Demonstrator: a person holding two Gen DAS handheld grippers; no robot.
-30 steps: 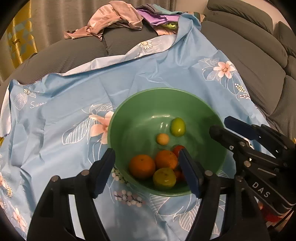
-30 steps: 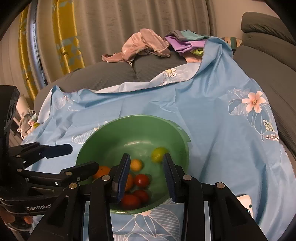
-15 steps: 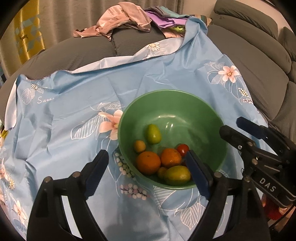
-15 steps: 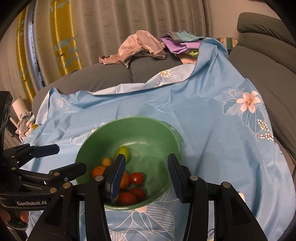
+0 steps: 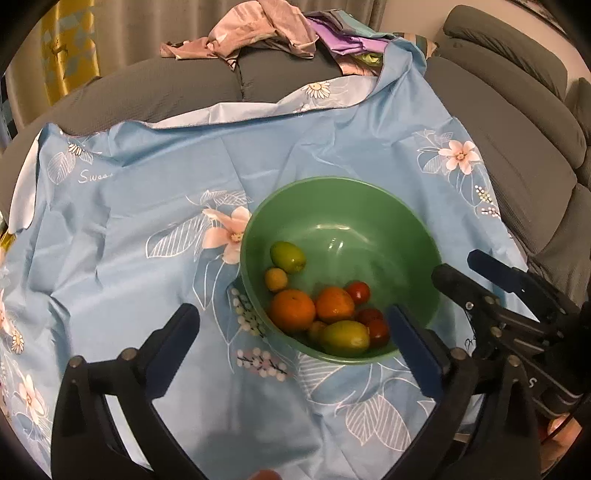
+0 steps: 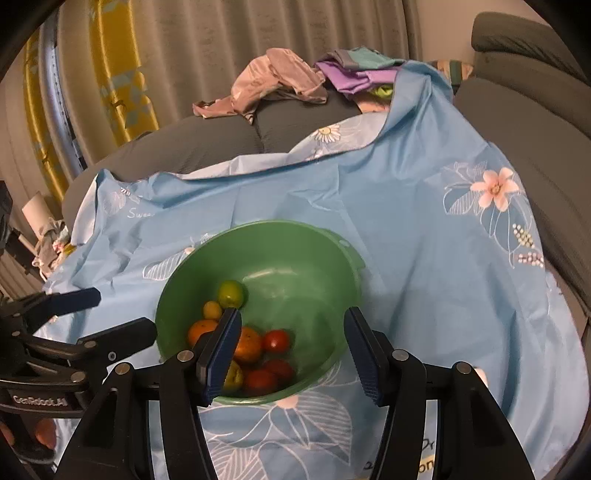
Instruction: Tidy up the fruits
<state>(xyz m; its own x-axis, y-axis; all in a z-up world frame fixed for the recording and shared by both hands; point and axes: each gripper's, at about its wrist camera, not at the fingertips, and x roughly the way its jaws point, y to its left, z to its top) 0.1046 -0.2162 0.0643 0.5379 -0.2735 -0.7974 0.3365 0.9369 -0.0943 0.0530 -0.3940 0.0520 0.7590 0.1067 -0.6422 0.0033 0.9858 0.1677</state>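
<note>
A green bowl [image 5: 332, 199] sits on a blue flowered cloth [image 5: 147, 192]; it also shows in the right wrist view [image 6: 295, 243]. It holds two oranges [image 5: 292, 309], green fruits [image 5: 287, 257], a small yellow fruit [image 5: 276, 279] and red tomatoes [image 5: 358, 291]. My left gripper [image 5: 291, 332] is open and empty, above the bowl's near left rim. My right gripper [image 6: 291, 343] is open and empty, above the bowl's near rim; it also shows at the right of the left wrist view [image 5: 476, 273].
The cloth covers a grey sofa [image 5: 517, 122]. A heap of clothes [image 5: 266, 29] lies on the sofa's far side. Curtains [image 6: 221, 48] hang behind. The left gripper shows at the left of the right wrist view [image 6: 85, 314].
Both grippers have pulled back and up from the bowl. The right gripper's jaws have opened wider. The fruits have rolled about inside the bowl.
</note>
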